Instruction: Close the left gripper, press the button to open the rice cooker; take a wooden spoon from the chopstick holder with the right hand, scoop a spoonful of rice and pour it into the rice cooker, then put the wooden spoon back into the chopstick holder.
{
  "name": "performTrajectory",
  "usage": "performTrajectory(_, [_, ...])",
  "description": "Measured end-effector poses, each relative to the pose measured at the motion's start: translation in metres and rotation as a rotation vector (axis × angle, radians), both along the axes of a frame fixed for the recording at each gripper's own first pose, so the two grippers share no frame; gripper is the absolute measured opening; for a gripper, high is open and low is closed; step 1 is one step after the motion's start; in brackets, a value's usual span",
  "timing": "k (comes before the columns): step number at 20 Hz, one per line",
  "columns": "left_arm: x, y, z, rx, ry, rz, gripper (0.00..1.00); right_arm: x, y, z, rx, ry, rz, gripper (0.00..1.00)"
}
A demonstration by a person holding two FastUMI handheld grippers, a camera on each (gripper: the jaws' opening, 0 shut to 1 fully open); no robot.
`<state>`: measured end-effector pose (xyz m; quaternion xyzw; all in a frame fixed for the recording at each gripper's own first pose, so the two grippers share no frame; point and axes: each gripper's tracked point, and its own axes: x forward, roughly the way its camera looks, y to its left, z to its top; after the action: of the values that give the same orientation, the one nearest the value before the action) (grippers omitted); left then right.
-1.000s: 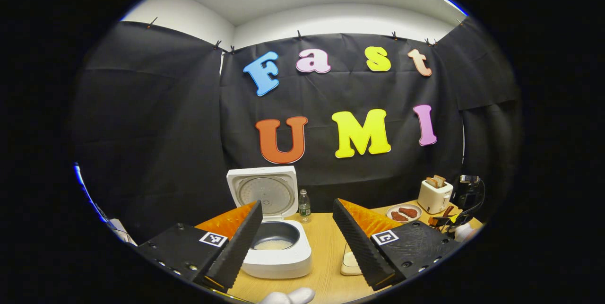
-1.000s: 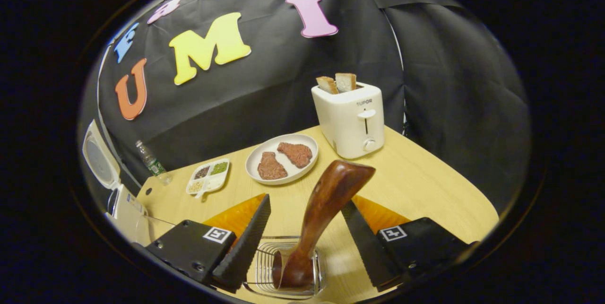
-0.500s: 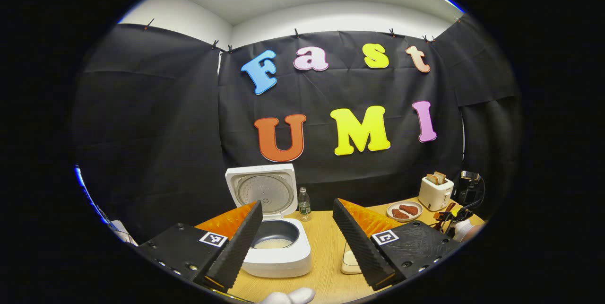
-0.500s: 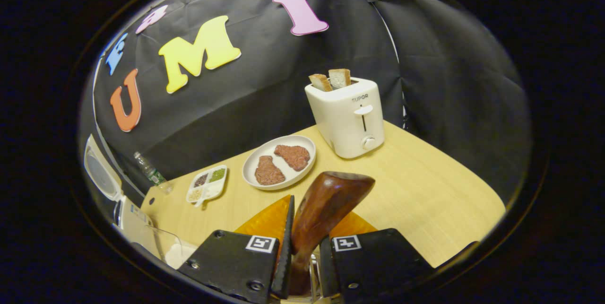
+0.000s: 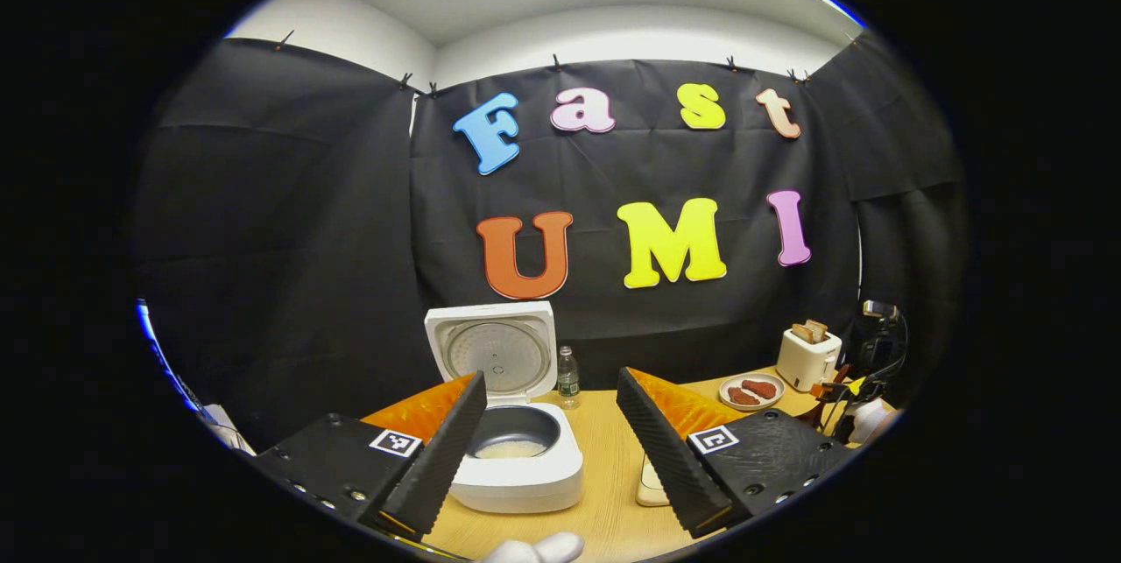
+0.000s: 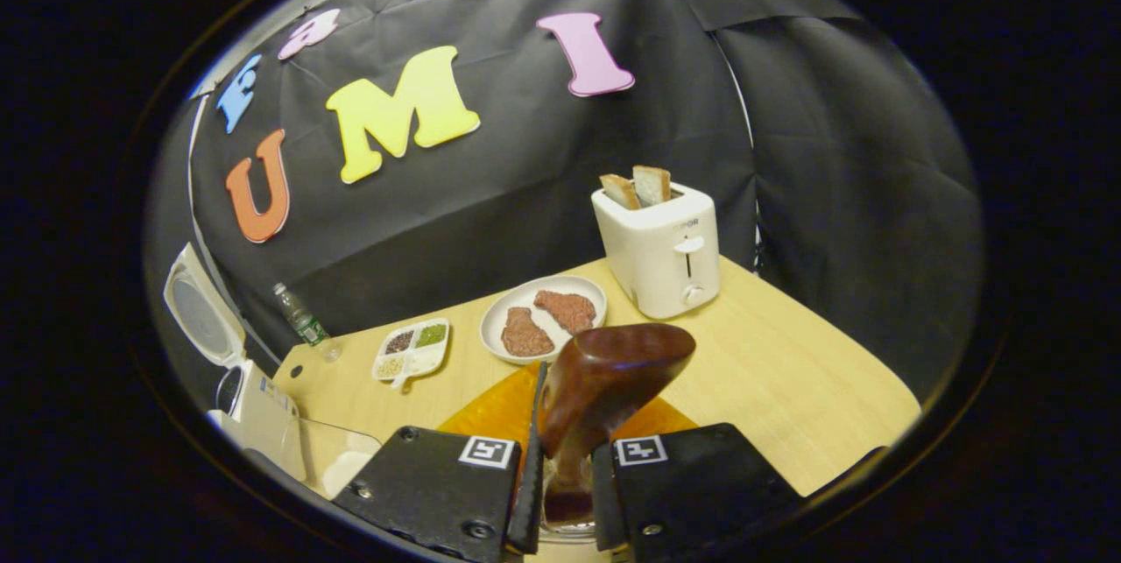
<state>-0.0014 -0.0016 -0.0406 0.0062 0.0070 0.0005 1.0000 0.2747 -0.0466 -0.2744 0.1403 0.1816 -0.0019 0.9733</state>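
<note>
1. The left gripper view looked level across the table [image 5: 604, 458] toward the back wall, the open rice cooker [image 5: 512, 423] near.
2. The right gripper view looked down, tilted, close over the table's right end.
3. Both shared the toaster [image 6: 659, 249], plate [image 6: 543, 318] and cooker.

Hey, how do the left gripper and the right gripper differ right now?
The left gripper has its fingers spread wide and holds nothing; the right gripper is shut on the wooden spoon. The left gripper points toward the open rice cooker; the right gripper faces the toaster and the plate. Both are above the same wooden table.
</note>
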Motion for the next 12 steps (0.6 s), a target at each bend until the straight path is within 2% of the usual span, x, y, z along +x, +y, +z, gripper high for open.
performTrajectory(4, [-0.002,0.013,-0.005,-0.003,-0.003,0.005,0.95,-0.013,0.011,0.049,-0.087,-0.057,0.017,0.29])
performTrajectory(6, [-0.002,0.019,-0.011,0.004,-0.002,0.007,0.95,-0.020,0.023,0.080,-0.098,-0.095,0.030,0.29])
performTrajectory(10, [-0.003,0.030,-0.019,0.004,0.000,0.009,0.95,-0.031,0.069,0.138,-0.128,-0.178,0.082,0.29])
performTrajectory(12, [-0.003,0.037,-0.021,0.004,-0.002,0.016,0.95,-0.035,0.098,0.152,-0.150,-0.202,0.118,0.29])
